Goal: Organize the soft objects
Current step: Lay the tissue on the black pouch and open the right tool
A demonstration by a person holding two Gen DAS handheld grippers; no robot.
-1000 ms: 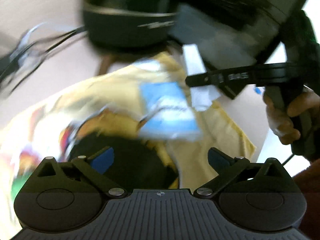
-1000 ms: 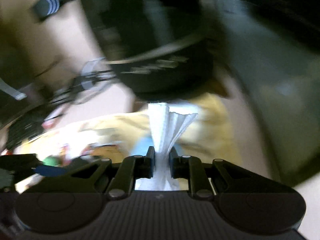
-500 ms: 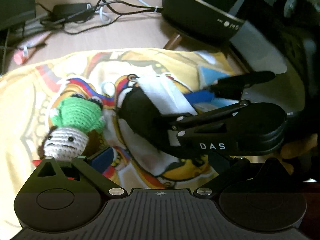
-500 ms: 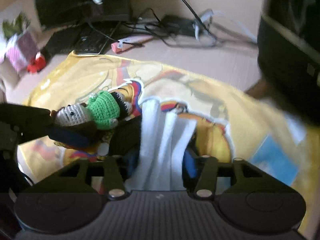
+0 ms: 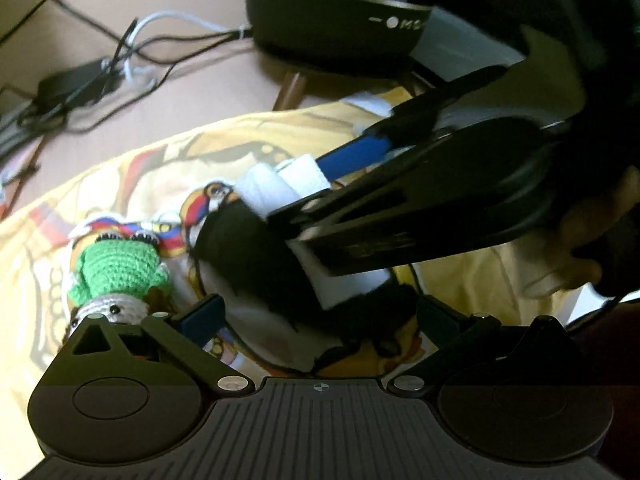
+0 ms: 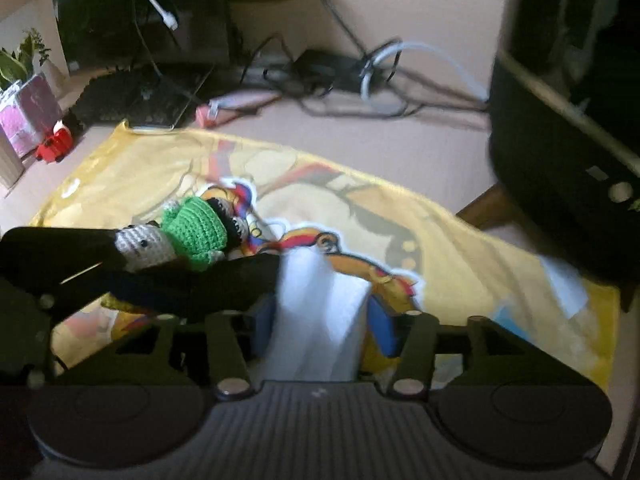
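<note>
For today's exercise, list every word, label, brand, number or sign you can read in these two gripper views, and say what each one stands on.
No text reads whole in either view.
White marks, a dash, a dot and letter-like strokes, on the black round device: cut off and blurred, unreadable.
Small pale marks on the same device in the right wrist view: too blurred to read.
Yellow printed cloth: cartoon picture only, no legible words.
Right gripper body: no lettering can be made out.

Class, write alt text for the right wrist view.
The right tool, jaws partly open, has a white folded cloth between them above a yellow printed cloth. A green crocheted toy lies at left beside the left tool; cables lie behind.
</note>
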